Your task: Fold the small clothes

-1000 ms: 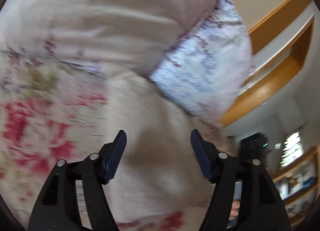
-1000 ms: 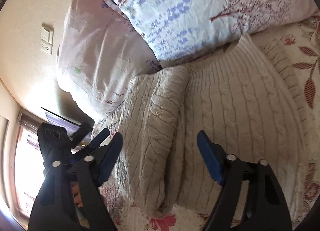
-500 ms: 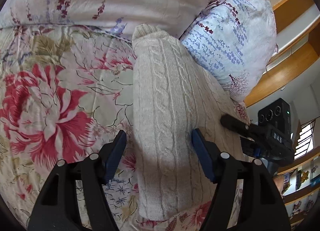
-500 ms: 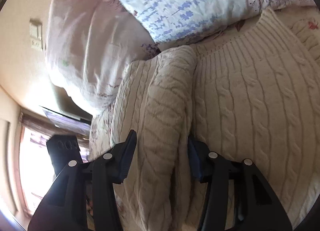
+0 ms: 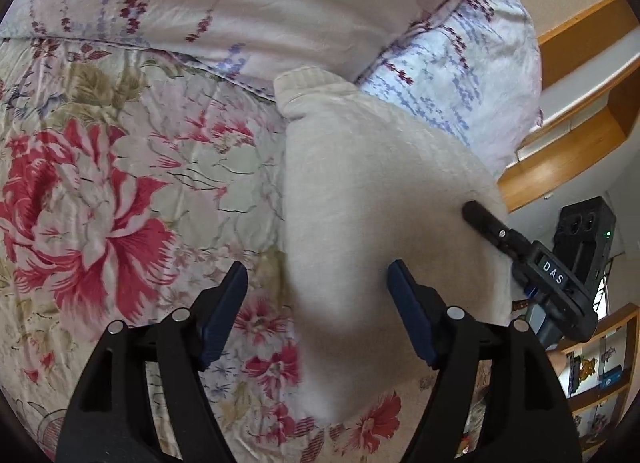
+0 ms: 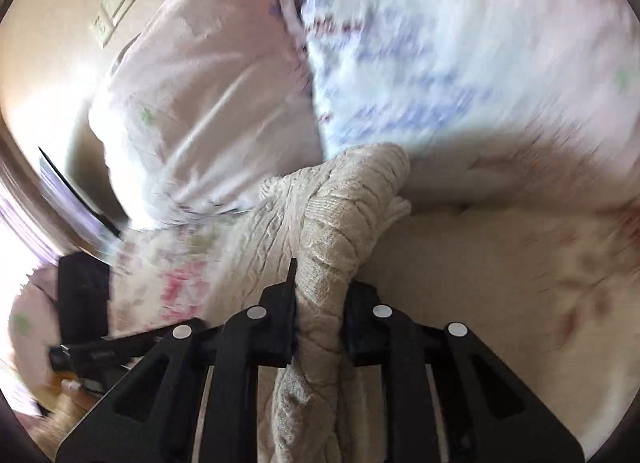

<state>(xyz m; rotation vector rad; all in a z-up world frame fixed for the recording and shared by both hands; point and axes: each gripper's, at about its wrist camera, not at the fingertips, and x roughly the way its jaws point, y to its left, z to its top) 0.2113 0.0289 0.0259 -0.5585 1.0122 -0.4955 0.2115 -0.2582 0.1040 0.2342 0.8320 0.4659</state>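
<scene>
We are pinching a bunched fold of the cream knitted sweater (image 6: 340, 231) in our right claw (image 6: 320, 303), its jaws closed tight on the knit. Our left claw (image 5: 316, 303) is hanging wide open with nothing in it, its right finger against the sweater's edge. The sweater is lying on the floral bedspread (image 5: 120, 191), its cuff touching the pillows (image 5: 280, 3).

Bright daylight; right view motion-blurred, left edge overexposed.
</scene>
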